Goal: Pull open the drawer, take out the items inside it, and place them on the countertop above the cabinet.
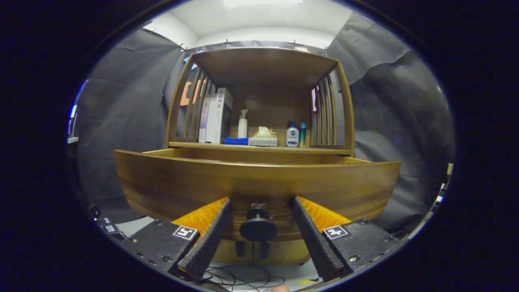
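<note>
Wooden cabinet [259, 69] stands ahead of the gripper [261, 201], with its drawer [170, 182] pulled out toward the camera; the drawer front spreads wide and what lies inside is hidden behind it. A dark round knob [258, 228] sits at the middle of the drawer front, between the two fingers [211, 239], with a gap on each side. The jaws stand wide apart and hold nothing.

Above the drawer runs the countertop [186, 144], a shelf enclosed by slatted sides and a top board. From its left end: upright books [218, 115] lean against the slats, the nearest one pale with printed characters on its spine, too small to read surely. Just right of the books a blue cloth [235, 140] lies flat on the countertop. Behind the cloth stands a white pump bottle [242, 124]. Right of the cloth sits a tissue pack [263, 138] with a pale sheet poking up. Further right stands a small white bottle [292, 136] with a dark blue cap and round blue mark, brand not legible, and touching beside it a teal tube [302, 132].

Below the drawer, thin black cables [243, 280] lie on a pale floor.
</note>
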Demonstrator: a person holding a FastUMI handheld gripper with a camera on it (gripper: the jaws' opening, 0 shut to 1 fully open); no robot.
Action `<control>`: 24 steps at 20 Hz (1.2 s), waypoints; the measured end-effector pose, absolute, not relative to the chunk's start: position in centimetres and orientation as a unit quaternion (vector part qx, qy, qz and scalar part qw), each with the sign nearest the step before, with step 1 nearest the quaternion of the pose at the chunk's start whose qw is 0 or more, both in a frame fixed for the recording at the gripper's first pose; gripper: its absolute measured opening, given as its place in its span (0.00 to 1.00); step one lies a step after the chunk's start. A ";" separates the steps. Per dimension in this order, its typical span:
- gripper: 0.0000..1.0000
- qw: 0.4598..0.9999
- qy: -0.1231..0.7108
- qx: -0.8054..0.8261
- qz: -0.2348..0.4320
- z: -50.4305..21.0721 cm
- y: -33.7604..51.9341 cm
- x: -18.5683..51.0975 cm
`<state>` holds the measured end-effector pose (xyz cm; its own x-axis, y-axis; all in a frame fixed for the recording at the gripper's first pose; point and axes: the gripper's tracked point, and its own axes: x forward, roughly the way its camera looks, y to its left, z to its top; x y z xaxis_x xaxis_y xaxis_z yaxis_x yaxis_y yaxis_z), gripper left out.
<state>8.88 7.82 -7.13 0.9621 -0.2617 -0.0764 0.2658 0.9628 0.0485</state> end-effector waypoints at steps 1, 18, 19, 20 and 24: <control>0.98 0.990 0.038 0.029 -0.135 -7.2 7.7 8.9; 0.98 0.988 0.058 0.041 -0.140 -6.2 6.1 16.3; 0.98 0.988 0.057 0.041 -0.141 -6.2 6.1 16.6; 0.98 0.987 0.060 0.040 -0.141 -6.2 6.0 16.9; 0.98 0.986 0.067 0.048 -0.145 -6.2 5.7 17.5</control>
<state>17.52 5.74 -6.24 0.9492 -0.2791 -0.1454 0.2920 0.9534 0.0759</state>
